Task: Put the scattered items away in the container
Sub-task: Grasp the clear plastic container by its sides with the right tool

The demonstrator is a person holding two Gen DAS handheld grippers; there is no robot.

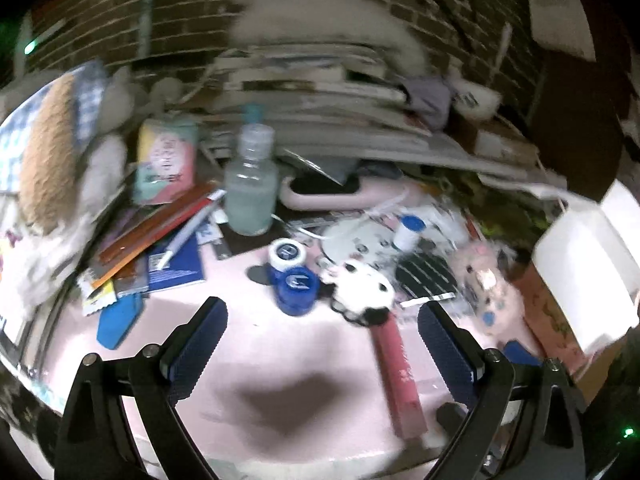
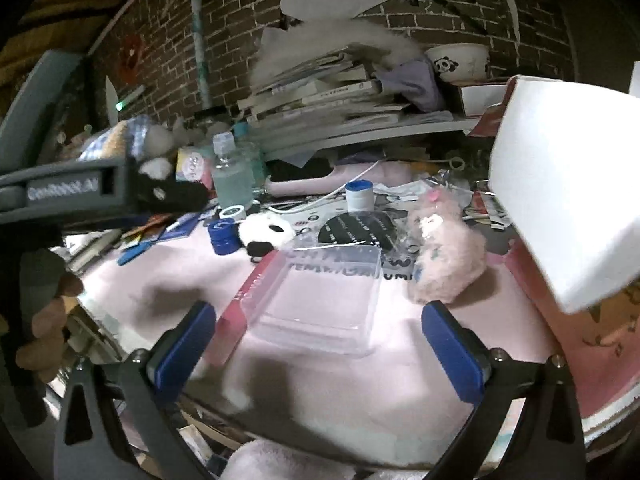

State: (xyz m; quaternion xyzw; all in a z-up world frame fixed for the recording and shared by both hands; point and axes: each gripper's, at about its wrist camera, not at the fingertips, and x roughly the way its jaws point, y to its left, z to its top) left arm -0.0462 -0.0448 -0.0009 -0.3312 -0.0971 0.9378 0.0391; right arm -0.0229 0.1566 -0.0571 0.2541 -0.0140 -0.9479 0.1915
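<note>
In the right wrist view, a clear plastic container (image 2: 324,296) sits on the pink mat (image 2: 348,392), just ahead of my open right gripper (image 2: 320,340). A long pink box (image 2: 244,304) lies against the container's left side. A pink plush (image 2: 444,256) rests to its right, with a panda plush (image 2: 266,234) and a blue jar (image 2: 222,234) behind it. My left gripper (image 1: 324,344) is open over the mat, short of the blue jar (image 1: 294,280), the panda plush (image 1: 360,292) and the pink box (image 1: 400,380). Both grippers hold nothing.
A clear bottle (image 1: 250,184), pencils and booklets (image 1: 160,240) crowd the left back. Stacked books (image 2: 320,96) line the brick wall. A large white box (image 2: 560,200) looms on the right. A hand (image 2: 44,320) holds the left gripper's body (image 2: 80,192).
</note>
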